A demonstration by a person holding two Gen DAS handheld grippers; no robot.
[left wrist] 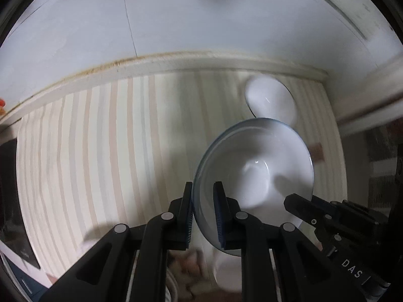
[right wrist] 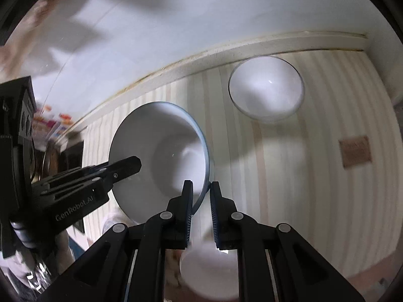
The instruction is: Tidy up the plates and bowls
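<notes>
A white bowl with a blue rim [left wrist: 254,173] is held tilted above the striped mat [left wrist: 100,151]. My left gripper [left wrist: 203,214] is shut on its left rim. My right gripper [right wrist: 200,211] is shut on the opposite rim of the same bowl [right wrist: 161,156]. Each gripper shows in the other's view, the right one [left wrist: 327,221] and the left one [right wrist: 83,181]. A second white bowl [left wrist: 270,99] sits on the mat beyond; it also shows in the right wrist view [right wrist: 267,88]. Another white dish [right wrist: 209,274] lies blurred below the fingers.
A white wall [left wrist: 176,12] with a stained ledge [left wrist: 151,63] borders the mat at the back. A brown square patch [right wrist: 355,151] lies on the mat to the right. A dark appliance [left wrist: 10,188] stands at the left edge.
</notes>
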